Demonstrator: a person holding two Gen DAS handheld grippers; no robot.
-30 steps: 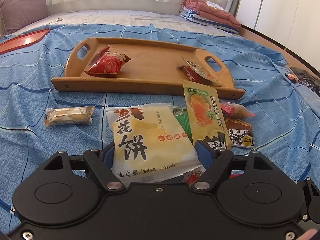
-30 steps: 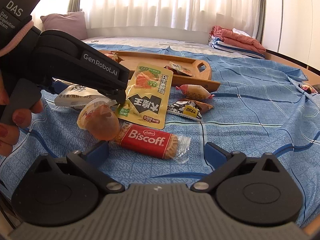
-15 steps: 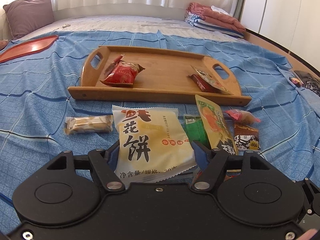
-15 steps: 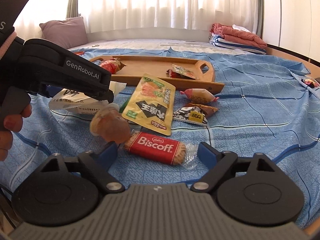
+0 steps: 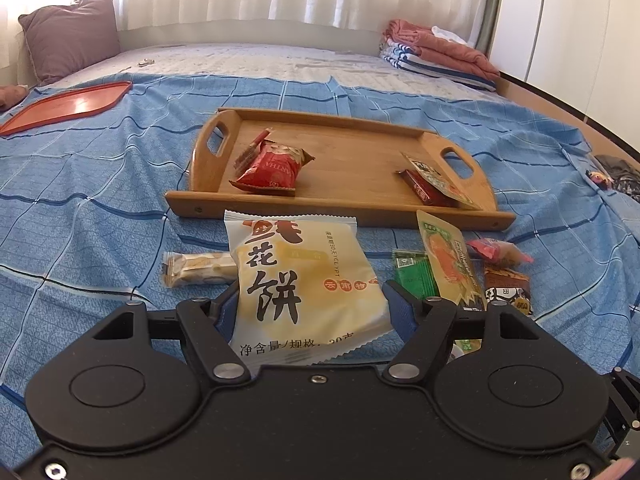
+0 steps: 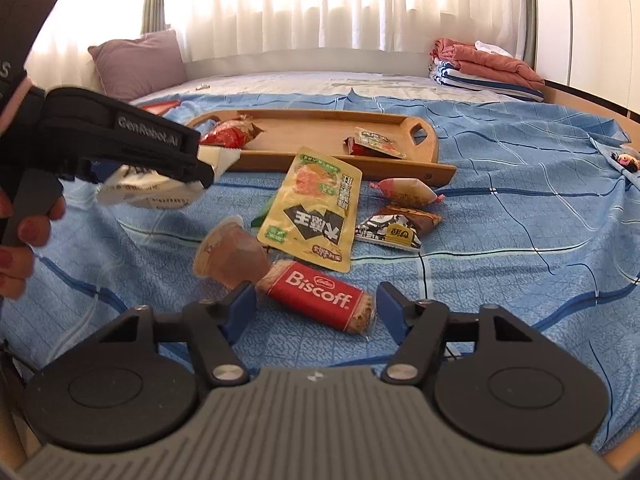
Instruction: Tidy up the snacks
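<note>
The pale yellow flower-cake packet [image 5: 304,284] sits low centre in the left wrist view, clamped between the left gripper [image 5: 310,308] pads and lifted clear of the blue checked bedspread [image 5: 100,208]. The right gripper [image 6: 316,308] has just been closing; its jaws flank the red Biscoff biscuit pack [image 6: 320,300] without pressing it. The wooden handled tray [image 5: 360,148] holds four packets in two overlapping pairs. Only the right wrist view shows the brown jelly cup [image 6: 232,254] and a hand [image 6: 24,232].
</note>
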